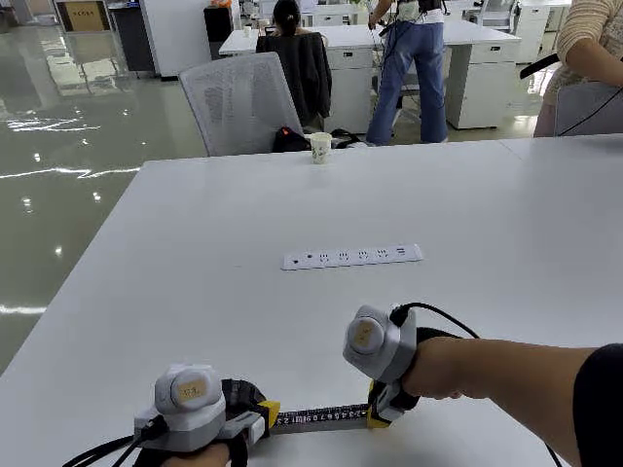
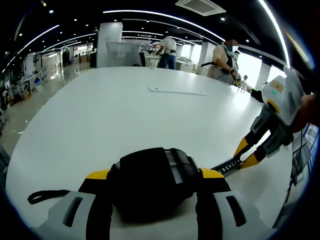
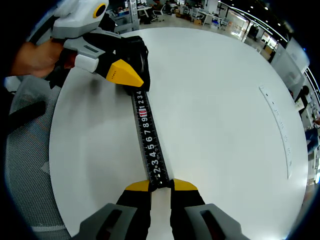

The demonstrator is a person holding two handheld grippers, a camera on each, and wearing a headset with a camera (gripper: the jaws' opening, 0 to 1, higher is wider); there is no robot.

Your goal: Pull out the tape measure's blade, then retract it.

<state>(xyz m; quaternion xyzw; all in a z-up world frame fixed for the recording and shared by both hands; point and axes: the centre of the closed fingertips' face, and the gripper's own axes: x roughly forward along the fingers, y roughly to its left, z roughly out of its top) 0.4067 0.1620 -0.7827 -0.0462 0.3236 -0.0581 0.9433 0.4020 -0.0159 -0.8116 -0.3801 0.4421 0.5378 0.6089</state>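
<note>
The black tape measure case (image 1: 241, 397) sits low over the white table, and my left gripper (image 1: 258, 416) is shut on it. In the left gripper view the case (image 2: 152, 185) sits between the yellow-tipped jaws of the left gripper (image 2: 155, 175). A short length of black blade (image 1: 321, 418) with white numbers runs rightward from the case. My right gripper (image 1: 378, 416) is shut on its end. In the right gripper view the blade (image 3: 147, 135) stretches from my right gripper (image 3: 161, 186) up to the case (image 3: 136, 50). About a dozen number marks show.
A white power strip (image 1: 352, 257) lies mid-table beyond the grippers. A paper cup (image 1: 320, 147) stands at the table's (image 1: 195, 292) far edge, with a grey mesh chair (image 1: 243, 102) behind it. People stand and sit at desks further back.
</note>
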